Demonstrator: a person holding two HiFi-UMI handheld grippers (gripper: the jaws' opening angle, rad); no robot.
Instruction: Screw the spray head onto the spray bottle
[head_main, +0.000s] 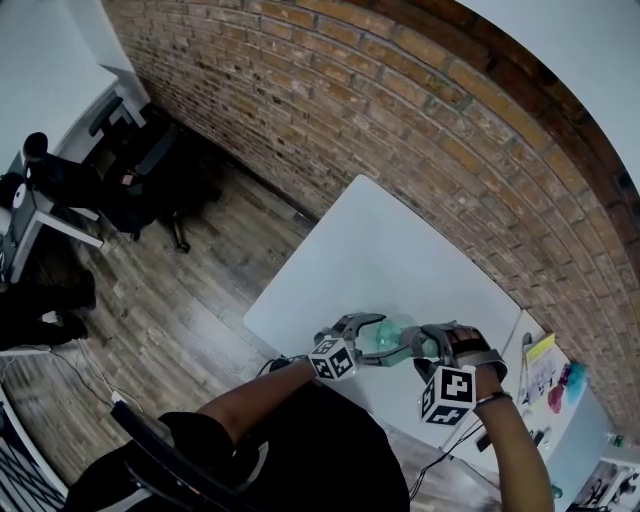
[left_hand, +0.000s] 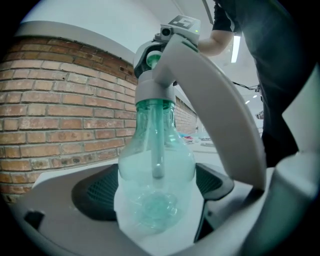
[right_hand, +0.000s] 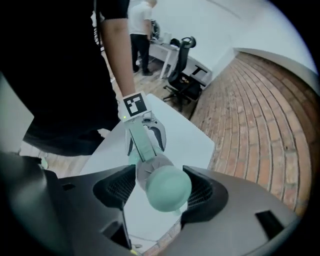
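**Markings.** The spray bottle (left_hand: 156, 165) is clear, green-tinted plastic; no view shows a label face. Each gripper carries a marker cube (head_main: 333, 360) printed with black-and-white square patterns. Coloured papers (head_main: 545, 365) lie at the right end of the table (head_main: 400, 250); their print is too small to read.

**Left gripper.** The left gripper (head_main: 372, 338) has its jaws closed on the lower body of the bottle. In the left gripper view, the dark ribbed pads (left_hand: 95, 192) press against both sides of the bottle, and the base faces the camera. The jaws are spread only to the width of the bottle.

**Right gripper.** The right gripper (right_hand: 162, 190) has its jaws closed on the spray head (right_hand: 164, 187). One pad bears on each side, and the rounded green end points at the camera.

**Position of the workpiece.** The bottle lies roughly level between the two grippers, above the near edge of the white table, with a brick wall (head_main: 400, 100) beyond. The grey collar of the spray head sits on the bottle neck, and the dip tube (left_hand: 157, 145) hangs inside the bottle (whether the thread is fully seated cannot be determined).
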